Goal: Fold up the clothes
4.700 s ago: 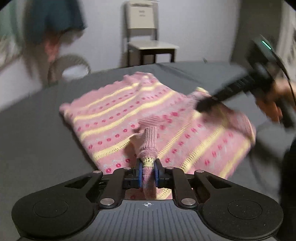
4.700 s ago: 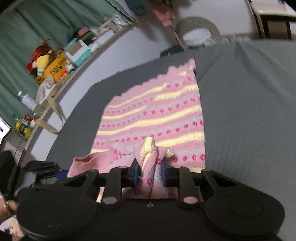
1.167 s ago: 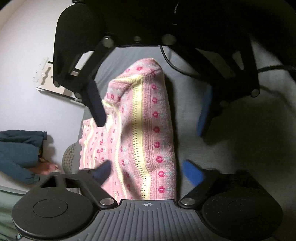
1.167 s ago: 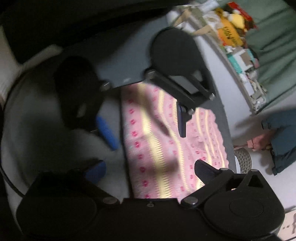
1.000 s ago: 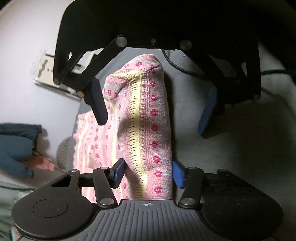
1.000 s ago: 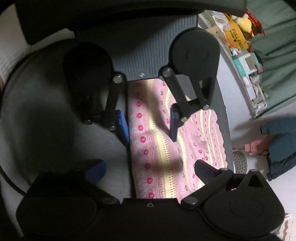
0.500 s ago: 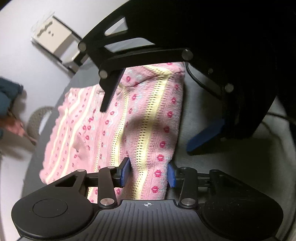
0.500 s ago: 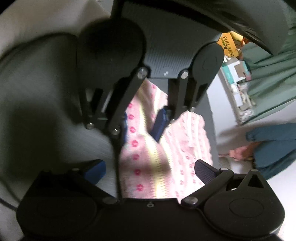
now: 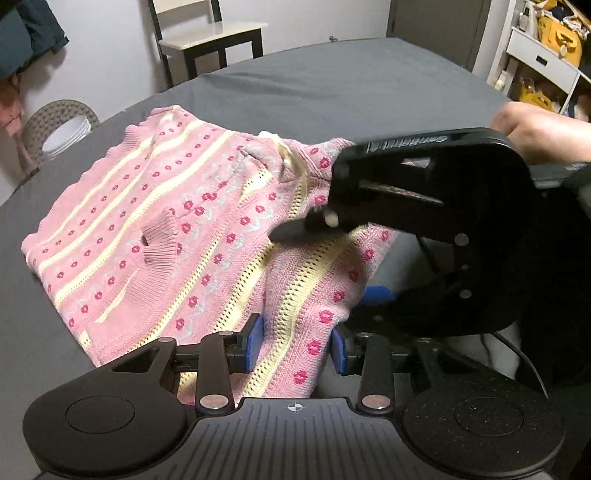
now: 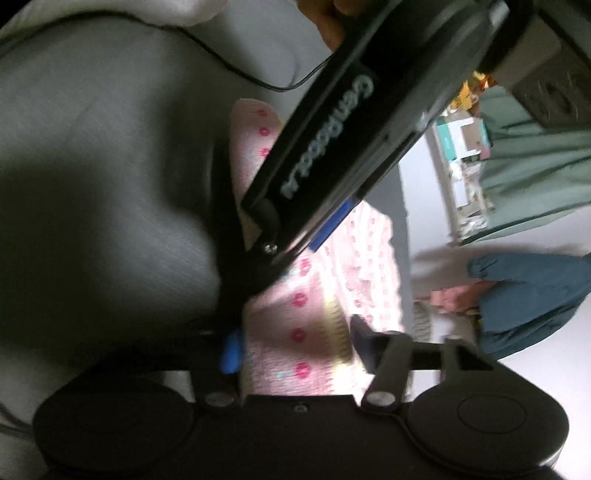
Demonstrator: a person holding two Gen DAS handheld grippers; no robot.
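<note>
On the dark grey counter [image 9: 369,81] lies a pink knitted sweater with yellow stripes and red flowers [image 9: 177,221]. Its near folded edge sits clenched in the left hand-held gripper [image 9: 295,345]; the right hand-held gripper [image 10: 295,349] grasps it just beside, blocking the sweater's right side. Beyond stands a white-seated chair [image 9: 210,33].

The right wrist view is blurred throughout, and the left gripper [image 10: 325,229] crosses it, hiding much of the pink sweater [image 10: 295,332]. In the left wrist view the right gripper [image 9: 321,266] covers the sweater's near right edge, so its lower finger's contact cannot be told.
</note>
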